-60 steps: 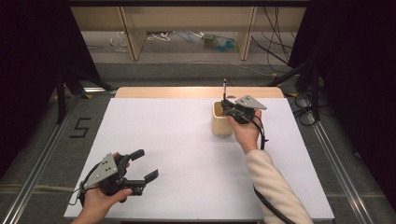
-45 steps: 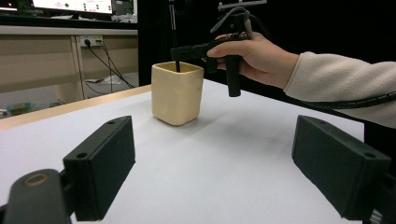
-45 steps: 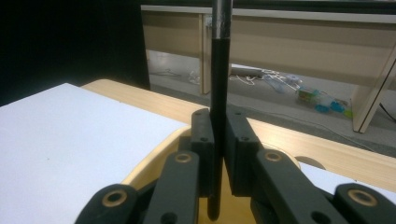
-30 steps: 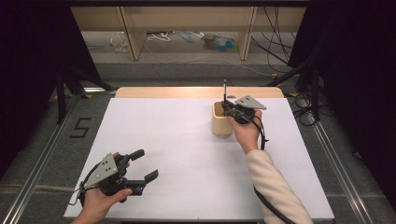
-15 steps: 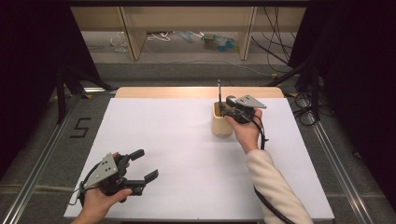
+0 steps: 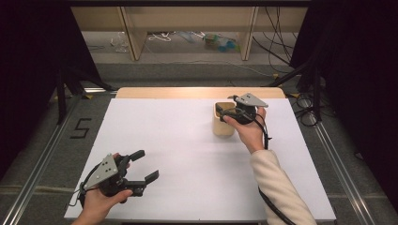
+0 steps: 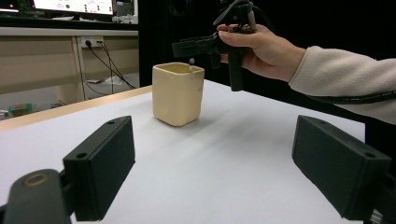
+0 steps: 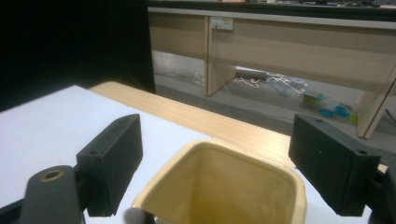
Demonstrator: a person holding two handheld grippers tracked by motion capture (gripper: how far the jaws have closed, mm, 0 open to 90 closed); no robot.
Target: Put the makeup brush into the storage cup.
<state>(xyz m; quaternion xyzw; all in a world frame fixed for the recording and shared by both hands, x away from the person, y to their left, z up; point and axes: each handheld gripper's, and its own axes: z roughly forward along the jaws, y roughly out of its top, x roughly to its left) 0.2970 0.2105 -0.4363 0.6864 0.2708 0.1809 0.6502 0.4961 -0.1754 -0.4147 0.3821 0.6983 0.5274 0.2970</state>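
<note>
My right gripper (image 6: 228, 112) hangs over the mouth of the cream square cup (image 6: 224, 123), which stands on the white table (image 6: 178, 150) toward its far right. Its jaws are spread wide with nothing between them; in the right gripper view they flank the cup's (image 8: 219, 186) open rim from above. A second ago a thin dark stick stood up out of the cup, pinched near the gripper. Half a second ago it leaned a little left, and now it no longer rises above the rim in the high view. In the left gripper view I can make out only a small grey tip (image 7: 191, 61) just over the cup's (image 7: 177, 93) edge, probably the top of that same stick, though it is too small to be sure. I judge that I have let it drop, so the placing looks done.

My left gripper (image 6: 136, 176) rests at the near left of the table, well apart from the cup, jaws wide and empty.
</note>
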